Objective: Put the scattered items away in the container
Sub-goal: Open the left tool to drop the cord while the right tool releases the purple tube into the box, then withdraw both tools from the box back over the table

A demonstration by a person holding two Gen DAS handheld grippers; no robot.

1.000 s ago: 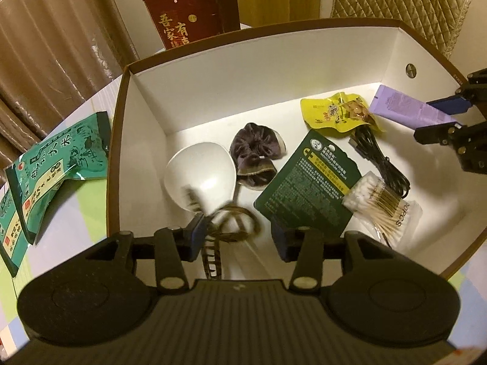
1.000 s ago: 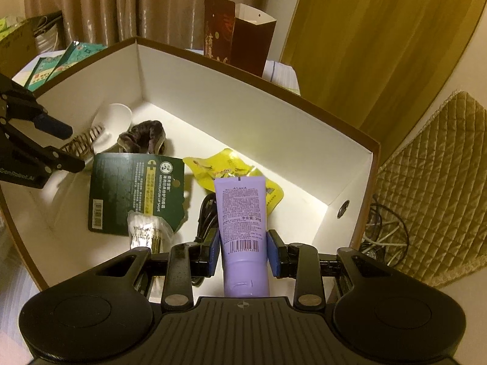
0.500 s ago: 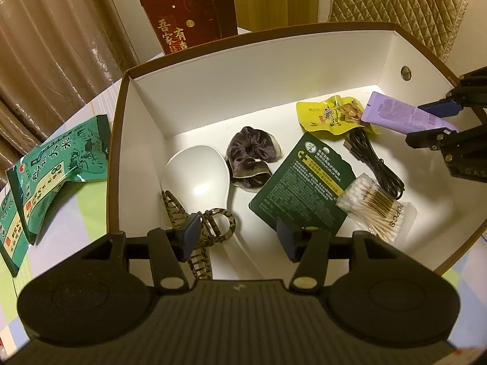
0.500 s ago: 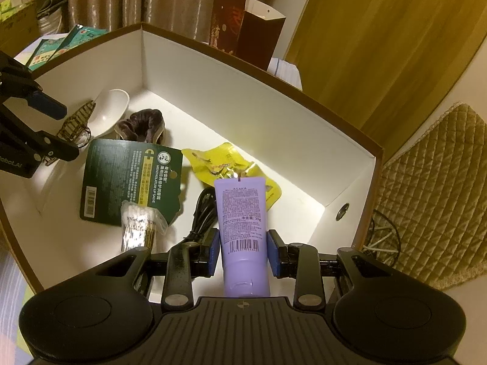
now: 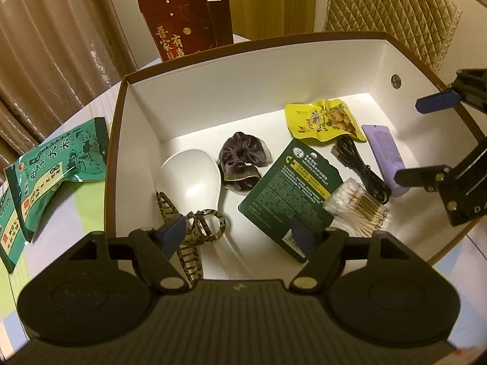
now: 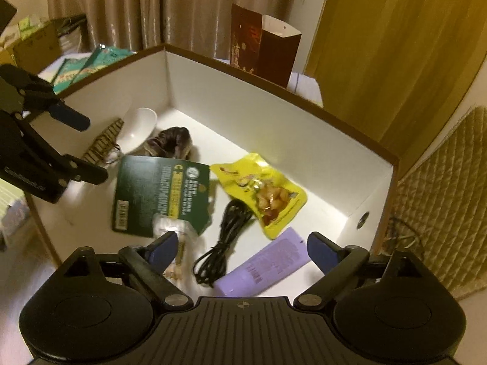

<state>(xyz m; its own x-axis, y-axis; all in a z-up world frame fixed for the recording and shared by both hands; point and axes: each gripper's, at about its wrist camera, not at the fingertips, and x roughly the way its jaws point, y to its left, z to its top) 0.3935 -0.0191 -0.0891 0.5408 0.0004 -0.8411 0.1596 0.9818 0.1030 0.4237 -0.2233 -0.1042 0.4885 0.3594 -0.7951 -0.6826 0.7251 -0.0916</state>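
Observation:
The white box with a brown rim (image 5: 213, 91) holds all the items. My left gripper (image 5: 240, 237) hangs over its near left corner, jaws opening. The tortoiseshell hair claw (image 5: 201, 228) lies loose on the floor beside the left fingertip and the white spoon (image 5: 191, 179). My right gripper (image 6: 242, 249) is over the right end, jaws opening wide. The purple tube (image 6: 268, 269) lies flat below it, touched by neither pad. A scrunchie (image 5: 243, 161), green card pack (image 5: 292, 194), cotton swabs (image 5: 356, 206), black cable (image 5: 362, 170) and yellow snack bag (image 5: 322, 118) lie between.
Green rice packets (image 5: 54, 164) lie on the tablecloth left of the box. A dark red carton (image 5: 182, 36) stands behind its far wall. A quilted chair back (image 5: 389, 6) is at the far right and curtains hang at the far left.
Both grippers have opened. The hair claw left the left jaws and settled by the spoon. The purple tube dropped out of the right jaws and now lies slanted on the box floor.

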